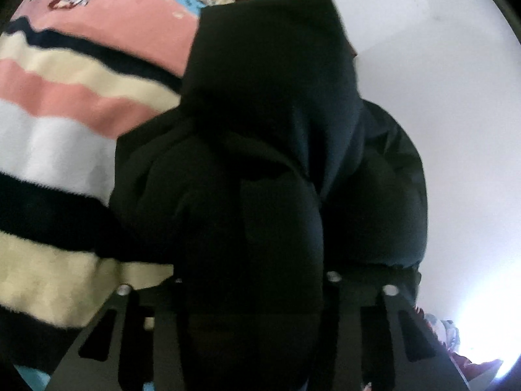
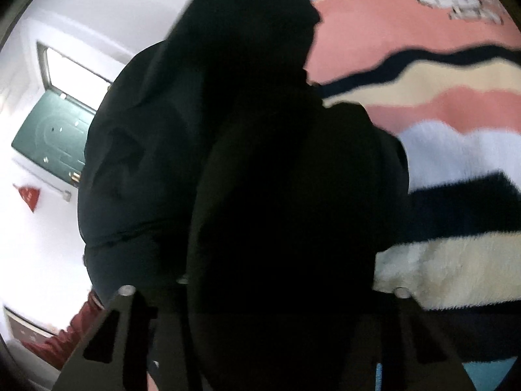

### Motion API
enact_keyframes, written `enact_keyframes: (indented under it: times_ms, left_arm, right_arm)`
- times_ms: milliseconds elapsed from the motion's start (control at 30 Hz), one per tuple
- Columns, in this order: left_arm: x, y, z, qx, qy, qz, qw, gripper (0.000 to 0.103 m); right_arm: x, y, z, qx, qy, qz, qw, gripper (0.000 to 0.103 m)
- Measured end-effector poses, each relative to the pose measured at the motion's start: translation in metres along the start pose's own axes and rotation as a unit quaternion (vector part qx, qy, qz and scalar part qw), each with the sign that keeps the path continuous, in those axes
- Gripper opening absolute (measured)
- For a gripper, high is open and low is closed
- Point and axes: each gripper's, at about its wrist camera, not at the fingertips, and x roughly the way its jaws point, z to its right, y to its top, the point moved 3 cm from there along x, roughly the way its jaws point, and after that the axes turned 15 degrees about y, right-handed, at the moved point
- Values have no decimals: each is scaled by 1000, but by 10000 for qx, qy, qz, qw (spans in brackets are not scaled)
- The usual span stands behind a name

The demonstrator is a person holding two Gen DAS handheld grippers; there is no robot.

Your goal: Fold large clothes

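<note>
A black padded jacket hangs bunched up right in front of the left wrist camera and fills the middle of that view. My left gripper is shut on a thick fold of it, and the cloth hides the fingertips. The right wrist view shows the same black jacket bulging over my right gripper. That gripper is also shut on a fold, its fingertips buried in the fabric. Only the metal finger bases show at the bottom of each view.
Under and beside the jacket lies a fluffy blanket striped pink, cream, white and black, on a pink printed sheet. A white wall stands behind. A green door and red cloth are at the left.
</note>
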Motion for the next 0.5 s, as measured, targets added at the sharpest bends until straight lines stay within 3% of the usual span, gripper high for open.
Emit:
enact_keyframes:
  times_ms: [67, 167, 367, 500]
  left_arm:
    - [-11, 3, 12, 67, -86, 150, 9998, 29]
    - [-28, 8, 28, 188, -199, 327, 9991, 26]
    - [-70, 6, 47, 313, -438, 544, 9971, 26]
    - [-93, -3, 43, 324, -532, 645, 9960, 26]
  right_arm:
    - [0, 5, -16, -245, -55, 134, 9996, 24]
    - [2, 5, -61, -618, 23, 416, 9972, 20]
    - [-12, 7, -119, -1159, -63, 628, 9913, 18]
    - [-41, -12, -144, -1206, 162, 792, 9894, 18]
